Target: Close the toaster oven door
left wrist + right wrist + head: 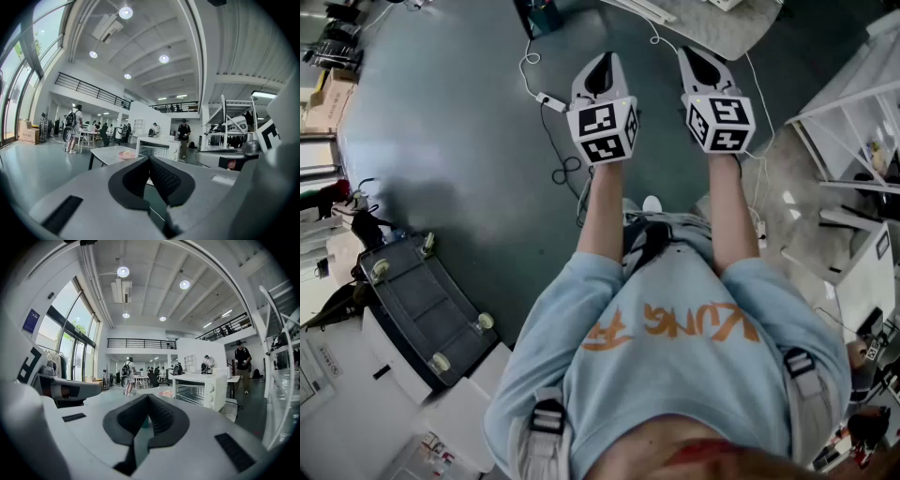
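Note:
A white toaster oven [199,390] stands on a grey table some way ahead; in the left gripper view the toaster oven [158,148] shows just above my jaws. The frames do not show whether its door is open. Both grippers are held out side by side in front of the person's chest, well short of the table. My left gripper [602,62] [149,160] is shut with nothing between its black pads. My right gripper [700,54] [148,398] is shut and empty too.
A pink plate [126,154] lies on the table [108,153] left of the oven. White and black cables [551,122] trail over the grey floor below the grippers. A dark case [427,309] sits at the left, white shelving [853,122] at the right. People [72,129] stand further back.

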Motion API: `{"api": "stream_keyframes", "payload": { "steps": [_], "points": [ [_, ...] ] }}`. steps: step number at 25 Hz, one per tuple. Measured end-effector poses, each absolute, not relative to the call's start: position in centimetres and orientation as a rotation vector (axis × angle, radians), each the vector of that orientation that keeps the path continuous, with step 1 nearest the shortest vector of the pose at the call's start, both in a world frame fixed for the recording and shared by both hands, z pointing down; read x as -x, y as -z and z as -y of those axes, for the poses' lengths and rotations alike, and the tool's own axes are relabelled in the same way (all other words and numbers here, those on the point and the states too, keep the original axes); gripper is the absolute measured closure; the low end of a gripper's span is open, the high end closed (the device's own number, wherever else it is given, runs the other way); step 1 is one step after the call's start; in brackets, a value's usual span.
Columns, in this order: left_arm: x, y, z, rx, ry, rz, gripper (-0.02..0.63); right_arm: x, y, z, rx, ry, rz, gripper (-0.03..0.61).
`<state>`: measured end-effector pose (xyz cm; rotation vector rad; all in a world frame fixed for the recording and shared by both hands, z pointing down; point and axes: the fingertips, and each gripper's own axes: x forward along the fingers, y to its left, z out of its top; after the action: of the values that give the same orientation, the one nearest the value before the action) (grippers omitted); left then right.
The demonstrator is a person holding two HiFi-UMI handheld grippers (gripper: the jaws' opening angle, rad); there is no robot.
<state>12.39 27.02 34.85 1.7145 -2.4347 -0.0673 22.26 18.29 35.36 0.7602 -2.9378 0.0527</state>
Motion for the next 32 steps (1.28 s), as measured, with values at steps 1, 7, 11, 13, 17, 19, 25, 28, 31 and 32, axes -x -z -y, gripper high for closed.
{"api": "stream_keyframes", "payload": {
  "steps": [1, 7, 11, 13, 17, 19, 25, 28, 31, 32],
  "points": [
    [-12.5, -34.9, -27.0, -1.714, 0.061, 2.434, 0.612, -22.4, -35.3, -18.3, -0.758, -0.052, 2.941, 0.581],
    [-13.1, -34.8, -27.0, -1.727, 0.033, 2.437, 0.612, -22.9, -34.8, -18.1, -0.745, -0.039, 2.965, 0.581],
    [-12.1, -34.0, -27.4, -1.713, 0.044, 2.468, 0.612, -23.2, -33.7, -16.8, -0.919, 0.114, 2.889, 0.581],
    [-11.6, -33.4, -27.4, -1.708, 0.056, 2.484, 0.612, -22.9, -32.9, -16.6, -0.944, 0.152, 2.880, 0.581],
    [-10.5, -32.5, -27.4, -1.703, 0.080, 2.507, 0.612, -21.5, -31.8, -16.6, -0.900, 0.157, 2.913, 0.581],
    [-9.9, -32.3, -27.3, -1.697, 0.088, 2.516, 0.612, -20.8, -31.7, -16.6, -0.874, 0.158, 2.919, 0.581],
    [-7.6, -32.4, -25.8, -1.698, 0.095, 2.513, 0.612, -19.0, -31.7, -14.8, -0.885, 0.178, 2.919, 0.581],
    [-5.6, -32.2, -23.6, -1.722, 0.106, 2.504, 0.612, -17.4, -31.3, -12.5, -0.903, 0.190, 2.920, 0.581],
    [-3.1, -32.5, -20.4, -1.751, 0.107, 2.489, 0.612, -15.4, -31.3, -9.5, -0.933, 0.192, 2.926, 0.581],
    [-2.3, -32.6, -19.2, -1.762, 0.104, 2.483, 0.612, -14.8, -31.5, -8.2, -0.949, 0.190, 2.926, 0.581]
  ]
}}
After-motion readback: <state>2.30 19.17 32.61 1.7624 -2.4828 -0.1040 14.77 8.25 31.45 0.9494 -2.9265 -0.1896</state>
